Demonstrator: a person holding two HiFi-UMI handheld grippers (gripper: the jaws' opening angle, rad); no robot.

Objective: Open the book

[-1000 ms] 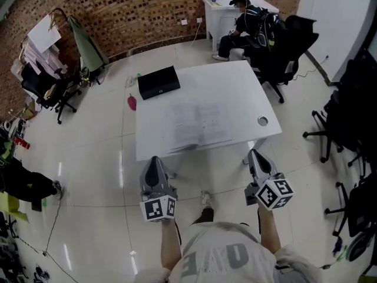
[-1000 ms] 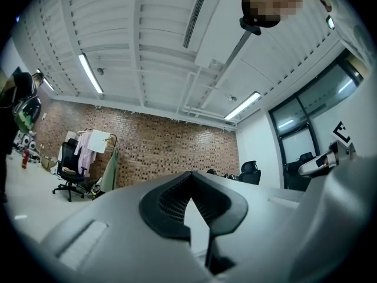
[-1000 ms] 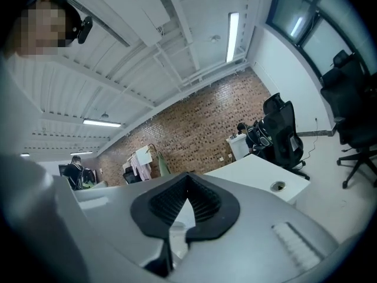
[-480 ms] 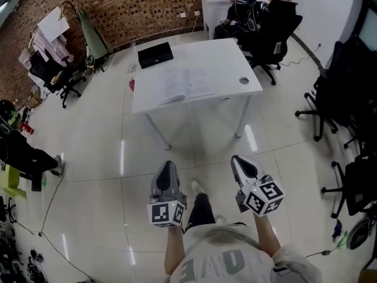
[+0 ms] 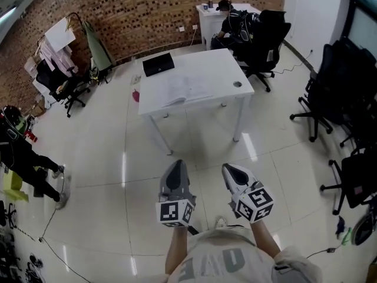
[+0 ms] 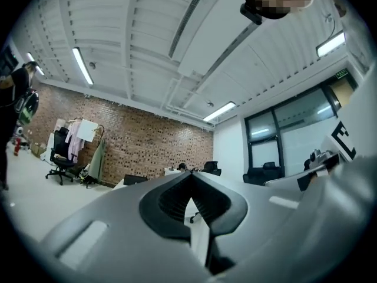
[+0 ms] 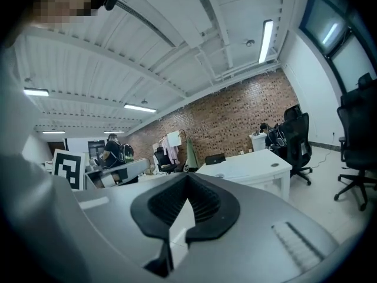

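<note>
The book (image 5: 184,91) is seen lying spread open on the white worktop (image 5: 227,69), with a black case (image 5: 159,64) near it at the far corner. The left gripper (image 5: 177,165) and right gripper (image 5: 227,170) are held side by side over the floor (image 5: 106,158), well apart from the worktop. Both are pressed together, with nothing pinched

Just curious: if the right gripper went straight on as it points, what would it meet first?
The way looks free nearby; the right gripper would probably first meet the white rectangular table, though depth is unclear.
</note>
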